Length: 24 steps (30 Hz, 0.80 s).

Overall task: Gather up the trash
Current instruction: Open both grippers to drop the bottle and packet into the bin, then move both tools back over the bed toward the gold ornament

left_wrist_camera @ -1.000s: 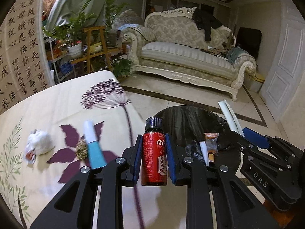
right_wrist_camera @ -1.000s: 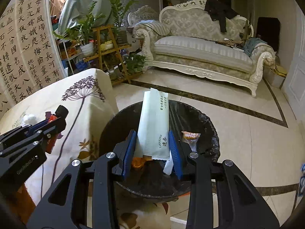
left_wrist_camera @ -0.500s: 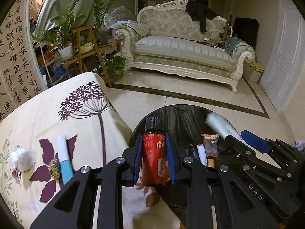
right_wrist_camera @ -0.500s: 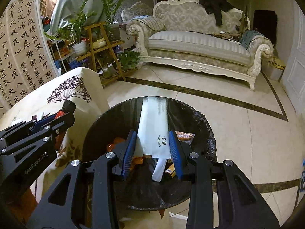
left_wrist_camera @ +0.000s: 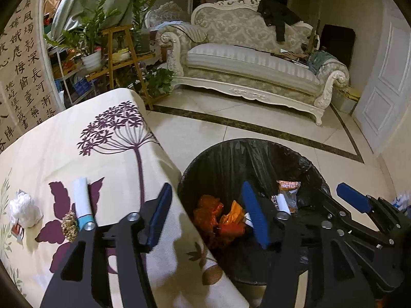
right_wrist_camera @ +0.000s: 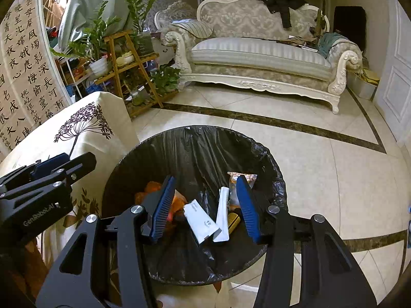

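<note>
The round trash bin [right_wrist_camera: 195, 154], lined with a glossy, crinkled black bag, fills the lower centre of both views, holding orange wrappers [left_wrist_camera: 221, 218] and white paper sachets [right_wrist_camera: 203, 222]. Both the left gripper [left_wrist_camera: 208, 213] and right gripper [right_wrist_camera: 205, 205] hang over it, jaws opening with nothing between them. On the floral tablecloth [left_wrist_camera: 77, 141] at lower left lie a white-and-blue tube [left_wrist_camera: 82, 202] and a crumpled white tissue [left_wrist_camera: 24, 209].

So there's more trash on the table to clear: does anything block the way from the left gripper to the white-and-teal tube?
Nothing visible does. The left gripper is opening, nothing between its jaws, and bare tablecloth separates it from the white-and-teal tube.
</note>
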{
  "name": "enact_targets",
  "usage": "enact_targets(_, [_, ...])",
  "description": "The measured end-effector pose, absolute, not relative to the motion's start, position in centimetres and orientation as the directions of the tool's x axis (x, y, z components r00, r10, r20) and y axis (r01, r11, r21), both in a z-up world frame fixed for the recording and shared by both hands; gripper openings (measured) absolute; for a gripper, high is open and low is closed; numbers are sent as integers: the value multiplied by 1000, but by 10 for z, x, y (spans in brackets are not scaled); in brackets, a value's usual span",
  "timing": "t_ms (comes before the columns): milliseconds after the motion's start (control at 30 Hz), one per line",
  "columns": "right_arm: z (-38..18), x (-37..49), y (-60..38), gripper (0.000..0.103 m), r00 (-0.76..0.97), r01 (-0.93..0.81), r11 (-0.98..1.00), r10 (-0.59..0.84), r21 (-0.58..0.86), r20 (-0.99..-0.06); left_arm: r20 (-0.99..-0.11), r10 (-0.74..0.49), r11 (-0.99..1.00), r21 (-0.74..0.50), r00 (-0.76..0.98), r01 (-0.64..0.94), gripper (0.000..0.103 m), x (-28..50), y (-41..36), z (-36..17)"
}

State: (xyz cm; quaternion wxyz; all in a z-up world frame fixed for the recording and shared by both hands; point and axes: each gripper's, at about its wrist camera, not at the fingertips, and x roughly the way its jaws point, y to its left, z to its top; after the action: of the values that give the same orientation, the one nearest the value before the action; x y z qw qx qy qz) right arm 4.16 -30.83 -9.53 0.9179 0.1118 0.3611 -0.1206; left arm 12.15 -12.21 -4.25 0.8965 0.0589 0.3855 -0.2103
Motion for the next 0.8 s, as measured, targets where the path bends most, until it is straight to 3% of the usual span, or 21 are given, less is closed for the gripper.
enact_targets(333, [-86, 41, -294, 54, 725, 280, 952, -124, 126, -678, -693, -286, 934, -47, 662, 355, 74, 114, -89, -29])
enact_targets(800, [-79, 52, -224, 55, 736, 130, 983, -6, 133, -677, -682, -171, 980, -45, 710, 193, 76, 101, -1, -20])
